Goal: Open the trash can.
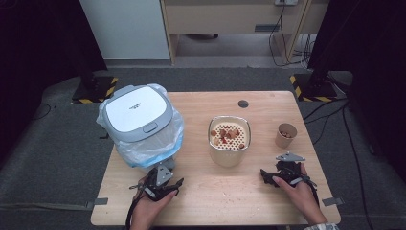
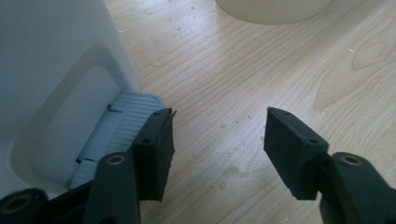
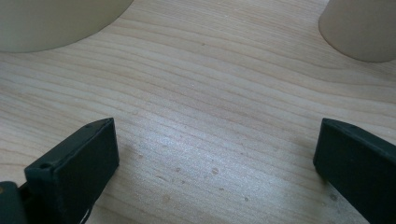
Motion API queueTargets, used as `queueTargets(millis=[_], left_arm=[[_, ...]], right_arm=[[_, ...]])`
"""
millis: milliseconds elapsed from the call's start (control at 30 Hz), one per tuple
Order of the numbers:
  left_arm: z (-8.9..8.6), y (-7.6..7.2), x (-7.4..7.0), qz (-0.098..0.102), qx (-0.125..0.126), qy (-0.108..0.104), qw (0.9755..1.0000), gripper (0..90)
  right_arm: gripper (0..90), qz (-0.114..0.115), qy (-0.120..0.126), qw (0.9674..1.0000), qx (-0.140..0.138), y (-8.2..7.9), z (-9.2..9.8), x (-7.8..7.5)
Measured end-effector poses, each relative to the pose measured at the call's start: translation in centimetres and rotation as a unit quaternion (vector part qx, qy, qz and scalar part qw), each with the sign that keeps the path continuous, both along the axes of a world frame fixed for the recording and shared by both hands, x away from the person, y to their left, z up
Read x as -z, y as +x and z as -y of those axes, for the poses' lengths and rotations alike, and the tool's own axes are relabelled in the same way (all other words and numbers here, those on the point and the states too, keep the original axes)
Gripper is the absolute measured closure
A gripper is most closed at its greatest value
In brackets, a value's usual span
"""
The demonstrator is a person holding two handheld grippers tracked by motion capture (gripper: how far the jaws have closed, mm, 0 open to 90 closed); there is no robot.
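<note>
Wooden table (image 1: 201, 191), both grippers low at its near edge. Left gripper (image 2: 217, 140) open, empty, beside bin pedal (image 2: 116, 126); right gripper (image 3: 215, 158) wide open, empty. Best to press the pedal squarely.

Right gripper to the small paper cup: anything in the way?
Nothing visible. The right gripper rests open on the table, and bare wood lies between it and the paper cup. The strainer bowl stands off to the left of that line.
</note>
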State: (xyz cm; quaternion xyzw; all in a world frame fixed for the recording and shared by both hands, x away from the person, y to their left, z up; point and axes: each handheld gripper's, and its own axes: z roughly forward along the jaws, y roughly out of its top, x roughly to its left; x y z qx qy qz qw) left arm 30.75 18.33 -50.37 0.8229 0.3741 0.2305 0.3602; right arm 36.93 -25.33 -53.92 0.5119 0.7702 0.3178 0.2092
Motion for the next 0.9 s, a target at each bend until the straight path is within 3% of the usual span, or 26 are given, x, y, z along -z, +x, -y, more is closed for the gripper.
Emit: queueTargets(millis=[167, 233, 467, 667, 767, 833, 900], left_arm=[[0.0, -0.1, -0.3, 0.009, -0.007, 0.008, 0.9999, 54.6], [-0.1, 0.0, -0.5, 0.017, -0.01, 0.012, 0.9997, 64.8], [-0.5, 0.6, -0.4, 0.037, -0.022, 0.032, 0.9986, 78.5], [-0.9, 1.2, -0.2, 0.041, -0.039, 0.043, 0.9975, 83.0], [-0.8, 1.7, 0.2, 0.043, -0.035, 0.061, 0.9966, 83.3], [-0.7, 1.9, 0.4, 0.036, -0.039, 0.055, 0.9971, 83.2], [-0.4, 1.9, 0.5, 0.044, -0.039, 0.061, 0.9964, 83.0]], right_arm=[[0.5, 0.0, 0.0, 1.0, 0.0, 0.0, 0.0, 0.0], [0.6, 0.0, 0.0, 1.0, 0.0, 0.0, 0.0, 0.0], [0.6, 0.001, -0.001, 1.0, -0.001, 0.0, 0.0, 0.0], [0.6, 0.0, -0.001, 1.0, 0.0, 0.0, 0.0, 0.0], [0.6, 0.0, -0.001, 1.0, -0.001, 0.0, 0.0, 0.0], [0.6, 0.0, -0.001, 1.0, -0.001, 0.0, 0.0, 0.0], [0.6, 0.0, -0.001, 1.0, -0.001, 0.0, 0.0, 0.0]])
